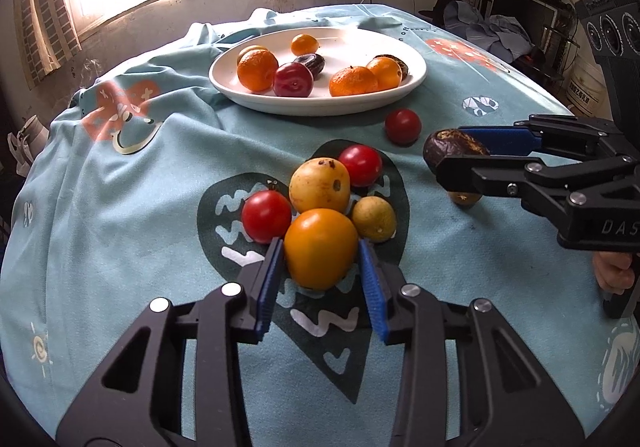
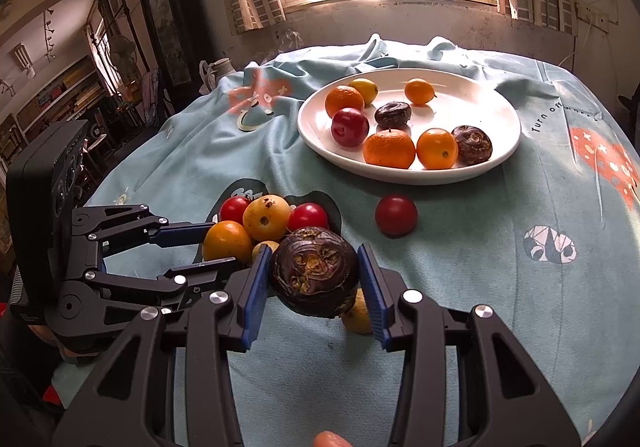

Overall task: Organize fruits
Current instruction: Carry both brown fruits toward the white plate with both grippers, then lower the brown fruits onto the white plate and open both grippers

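Left gripper point(image 1: 320, 259) is clamped on an orange tomato-looking fruit point(image 1: 321, 247), right at the near edge of the loose pile on the blue tablecloth point(image 1: 120, 207). Right gripper point(image 2: 314, 275) is pinching a dark wrinkly passion fruit point(image 2: 314, 277), lifted off the cloth. The white plate point(image 2: 500, 151) further back already holds several fruits. I'd guess the orange one is smooth, a bit slippery and soft, so grab across its widest part gently; the dark one looks light and stiff-shelled. Readable text: "DAS" on the other gripper, "Turn off" on the cloth.
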The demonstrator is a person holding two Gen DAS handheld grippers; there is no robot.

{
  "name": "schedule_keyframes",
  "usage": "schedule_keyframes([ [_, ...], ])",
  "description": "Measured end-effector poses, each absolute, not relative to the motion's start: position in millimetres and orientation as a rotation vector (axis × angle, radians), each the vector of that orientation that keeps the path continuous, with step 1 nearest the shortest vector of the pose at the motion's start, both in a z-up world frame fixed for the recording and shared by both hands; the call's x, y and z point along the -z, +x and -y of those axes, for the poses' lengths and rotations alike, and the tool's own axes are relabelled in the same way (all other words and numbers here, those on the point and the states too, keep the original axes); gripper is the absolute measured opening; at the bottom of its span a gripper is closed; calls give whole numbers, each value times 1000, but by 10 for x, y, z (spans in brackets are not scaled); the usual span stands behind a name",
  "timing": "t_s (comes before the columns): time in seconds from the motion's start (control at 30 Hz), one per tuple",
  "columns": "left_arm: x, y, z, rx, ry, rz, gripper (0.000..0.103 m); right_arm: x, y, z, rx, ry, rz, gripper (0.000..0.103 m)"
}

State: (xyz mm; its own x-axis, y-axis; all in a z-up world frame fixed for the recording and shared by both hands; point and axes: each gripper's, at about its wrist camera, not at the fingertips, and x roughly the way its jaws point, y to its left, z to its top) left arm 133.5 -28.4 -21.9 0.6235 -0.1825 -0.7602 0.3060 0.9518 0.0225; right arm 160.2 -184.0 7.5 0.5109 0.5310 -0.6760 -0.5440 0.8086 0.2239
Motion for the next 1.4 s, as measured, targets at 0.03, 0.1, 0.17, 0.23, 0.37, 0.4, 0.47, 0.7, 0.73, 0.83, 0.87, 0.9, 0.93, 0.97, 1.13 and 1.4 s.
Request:
schedule_keyframes([
  [0.03,218,1335,283,282,153,-854,39,-71,1600,1841,-648,-17,-808,44],
  [0.1,217,1335,282,282,153,-854,39,-65,1598,1839,-651,-16,-810,44],
  [0.17,216,1335,281,284,151,-854,39,-60,1597,1832,-658,-16,-810,44],
  [0.23,203,1327,271,287,142,-853,39,-54,1591,1820,-672,-12,-815,44],
  [0.37,124,1253,215,306,95,-838,39,-72,1549,1805,-707,3,-812,44],
  [0.4,93,1238,188,318,70,-833,39,-90,1538,1810,-716,13,-805,44],
  [0.47,30,1235,156,336,32,-826,39,-142,1543,1840,-739,55,-792,44],
  [0.7,-328,1571,197,330,26,-768,38,-348,1789,2053,-675,153,-714,44],
  [0.73,-382,1659,212,326,28,-758,38,-369,1858,2091,-650,164,-701,44],
  [0.83,-496,1954,261,316,12,-740,38,-403,2091,2196,-557,184,-655,44],
  [0.87,-516,2058,289,313,13,-732,38,-401,2183,2233,-524,197,-642,44],
  [0.9,-533,2163,323,309,24,-721,38,-389,2288,2270,-503,211,-637,44],
  [0.93,-536,2275,363,299,37,-710,38,-370,2394,2288,-487,218,-637,44],
  [0.97,-528,2399,402,291,46,-709,38,-347,2495,2299,-467,215,-637,44],
  [1.13,-371,2908,553,275,63,-757,38,-194,2860,2294,-422,193,-657,44],
  [1.4,-307,2981,506,224,46,-754,79,-254,2870,2229,-432,156,-641,69],
])
